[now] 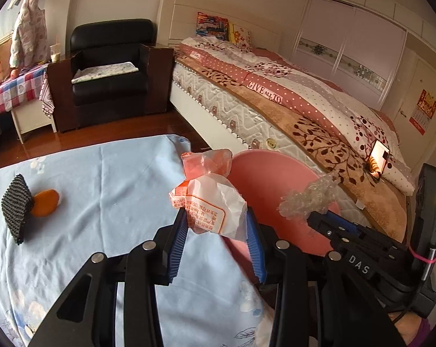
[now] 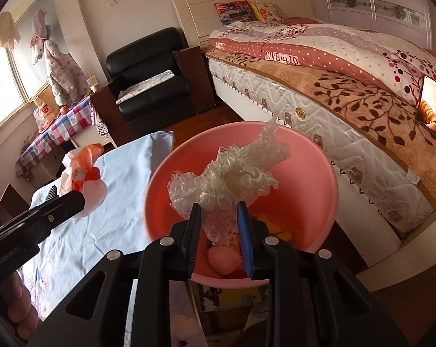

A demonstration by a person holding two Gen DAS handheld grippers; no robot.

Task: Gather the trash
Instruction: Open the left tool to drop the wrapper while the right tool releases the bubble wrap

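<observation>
My left gripper (image 1: 216, 217) is shut on a crumpled white and orange plastic bag (image 1: 210, 202) and holds it above the table's right edge, next to the pink bin (image 1: 275, 185). My right gripper (image 2: 219, 206) is shut on a wad of clear bubble wrap (image 2: 226, 179) and holds it over the open pink bin (image 2: 304, 173). Yellow and pink scraps (image 2: 223, 260) lie at the bin's bottom. The bag also shows in the right wrist view (image 2: 83, 173), and the bubble wrap in the left wrist view (image 1: 307, 199).
A table under a light blue cloth (image 1: 87, 188) carries a black textured pad (image 1: 15, 208) and an orange peel (image 1: 44, 202) at its left. A bed (image 1: 304, 101) stands to the right, with a lit phone (image 1: 378, 156) on it. A black armchair (image 1: 111, 72) stands behind.
</observation>
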